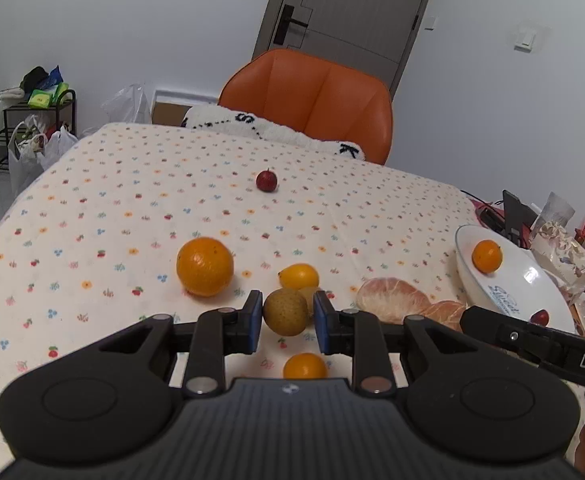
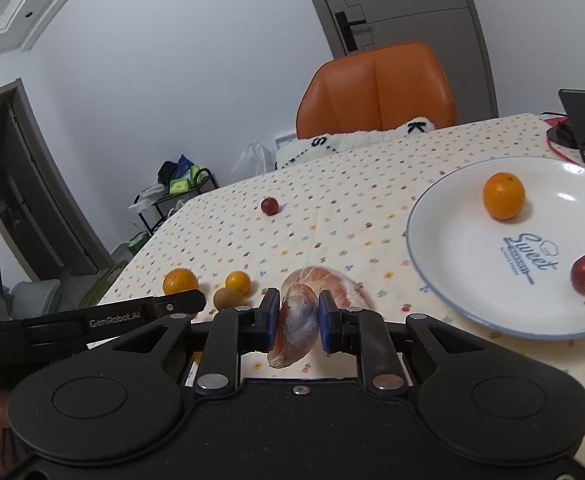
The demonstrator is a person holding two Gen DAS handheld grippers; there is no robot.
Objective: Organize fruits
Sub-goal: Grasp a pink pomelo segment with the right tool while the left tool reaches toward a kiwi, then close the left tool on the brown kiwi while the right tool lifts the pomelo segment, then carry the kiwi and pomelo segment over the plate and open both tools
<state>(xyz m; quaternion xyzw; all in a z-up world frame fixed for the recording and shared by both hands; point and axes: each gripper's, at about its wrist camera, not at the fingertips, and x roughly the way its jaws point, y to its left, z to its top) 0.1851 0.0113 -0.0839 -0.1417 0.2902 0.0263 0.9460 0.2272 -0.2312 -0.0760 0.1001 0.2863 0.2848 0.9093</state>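
"Sweet" on white plate (image 2: 444,248); "GenRobot.AI" on left gripper (image 2: 196,300); "DAS" on right gripper (image 1: 470,316).

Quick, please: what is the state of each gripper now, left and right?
Left gripper: open around the brownish-green fruit, gaps on both sides.
Right gripper: shut on a peeled pomelo segment.

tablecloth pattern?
Cream tablecloth with small scattered flowers and cherries in red, orange and blue. Clearest in the left wrist view.
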